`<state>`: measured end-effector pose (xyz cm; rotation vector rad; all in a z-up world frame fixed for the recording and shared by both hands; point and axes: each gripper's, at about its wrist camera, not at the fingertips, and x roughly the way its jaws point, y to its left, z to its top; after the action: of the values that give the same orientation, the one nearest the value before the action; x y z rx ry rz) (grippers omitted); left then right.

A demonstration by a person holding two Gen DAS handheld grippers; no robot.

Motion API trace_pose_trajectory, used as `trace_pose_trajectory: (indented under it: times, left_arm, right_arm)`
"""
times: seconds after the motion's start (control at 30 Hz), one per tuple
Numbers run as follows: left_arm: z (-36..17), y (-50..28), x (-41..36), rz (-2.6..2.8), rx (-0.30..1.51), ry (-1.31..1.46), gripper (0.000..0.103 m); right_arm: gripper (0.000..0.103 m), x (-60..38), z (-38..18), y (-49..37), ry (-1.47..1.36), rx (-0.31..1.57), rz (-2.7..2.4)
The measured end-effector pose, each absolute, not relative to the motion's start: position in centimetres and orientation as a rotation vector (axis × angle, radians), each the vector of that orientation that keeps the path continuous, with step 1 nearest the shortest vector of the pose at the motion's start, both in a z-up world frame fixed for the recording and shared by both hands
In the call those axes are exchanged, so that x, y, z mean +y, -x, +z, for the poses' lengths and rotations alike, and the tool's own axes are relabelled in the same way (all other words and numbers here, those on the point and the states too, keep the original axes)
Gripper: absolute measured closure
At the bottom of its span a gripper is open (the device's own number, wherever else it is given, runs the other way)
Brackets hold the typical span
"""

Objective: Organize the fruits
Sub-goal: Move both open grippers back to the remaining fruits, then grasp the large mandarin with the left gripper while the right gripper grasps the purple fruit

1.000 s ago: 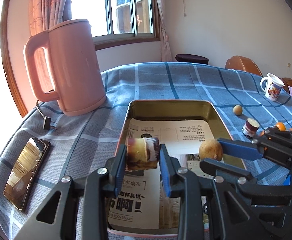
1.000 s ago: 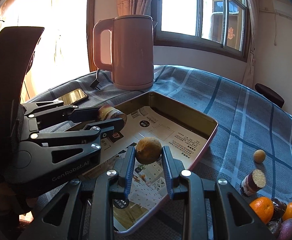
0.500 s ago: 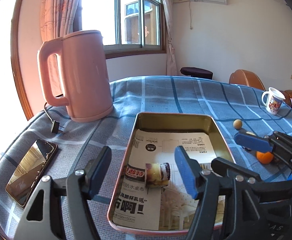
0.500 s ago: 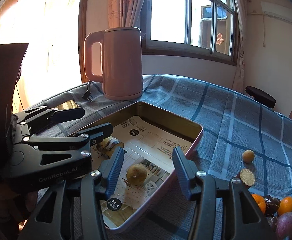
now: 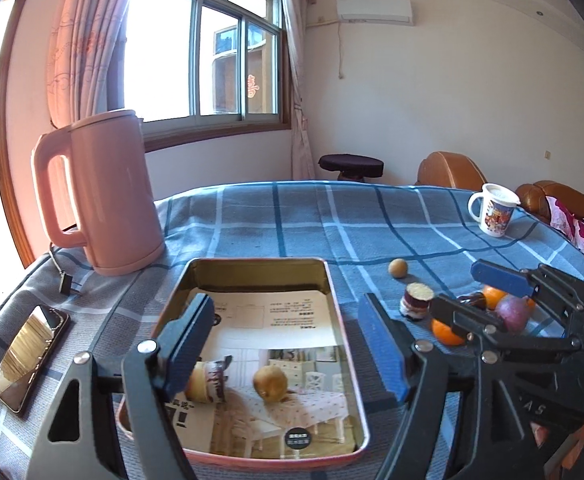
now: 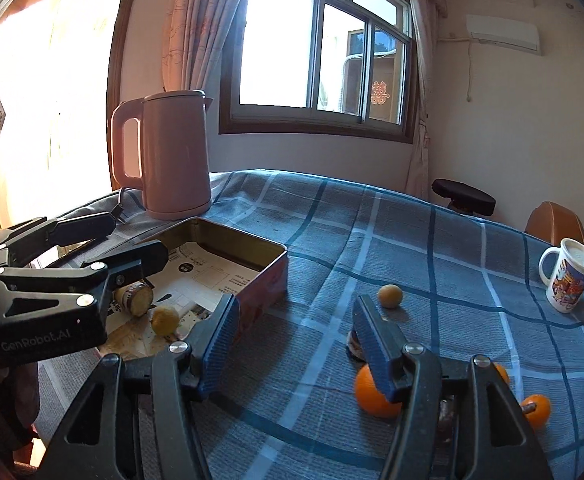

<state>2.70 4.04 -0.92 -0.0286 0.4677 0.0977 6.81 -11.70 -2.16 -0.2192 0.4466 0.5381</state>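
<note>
The counter (image 5: 292,216), draped in a blue checked cloth, carried everything shown. A pink kettle (image 5: 103,196) stood upright near its far left edge, just beyond the corner of a rectangular tin tray (image 5: 346,344) lined with printed paper. A dark phone (image 5: 27,356) lay flat to the left of the tray, and a white printed mug (image 5: 492,214) stood well apart at the far right. The left tool (image 5: 292,352) hung over the tray with its blue-padded jaws apart, having just been opening, nothing between them. The right tool (image 6: 296,344) was held over bare cloth to the right of the tray, jaws likewise apart after just opening, nothing clamped. Inside the tray, near its front, lay a cut fruit section (image 5: 207,382) on its side and, just beside it, a small round brown fruit (image 5: 269,382), the two not touching. On the cloth to the right of the tray sat an orange (image 6: 374,394), a purplish round fruit (image 5: 512,314), a second cut section (image 5: 416,300) standing on end, a smaller orange fruit (image 6: 536,408), and, farther back, a small tan round fruit (image 6: 390,296).
</note>
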Motion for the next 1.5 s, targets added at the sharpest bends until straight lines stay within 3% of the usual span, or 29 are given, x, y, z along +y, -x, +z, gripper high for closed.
trace_pose_trajectory:
  times: [0.17, 0.73, 1.13, 1.23, 1.37, 1.5]
  left_arm:
    - [-1.1, -4.0, 0.0, -0.001, 0.493, -0.007, 0.026]
    - [-4.6, -10.1, -7.1, -0.153, 0.679, -0.066, 0.026]
    - [-5.6, -11.4, -7.4, -0.224, 0.744, -0.029, 0.034]
    - [-5.4, -11.3, -7.1, -0.243, 0.729, 0.004, 0.036]
    - [-5.4, -11.0, -8.2, -0.266, 0.729, -0.028, 0.036]
    - [-5.7, -11.6, -8.3, -0.272, 0.761, -0.026, 0.037]
  right_arm:
    - [0.032, -17.4, -1.5, -7.9, 0.134, 0.451, 0.376]
    - [0.032, -24.3, -4.9, -10.8, -0.111, 0.656, 0.314]
    - [0.032, -24.8, -6.3, -12.0, -0.174, 0.752, 0.348]
    - [0.032, -25.3, -5.9, -11.6, -0.197, 0.717, 0.357]
    - [0.045, -24.9, -6.1, -11.9, -0.182, 0.74, 0.367]
    - [0.048, -25.2, -6.4, -12.2, -0.201, 0.762, 0.375]
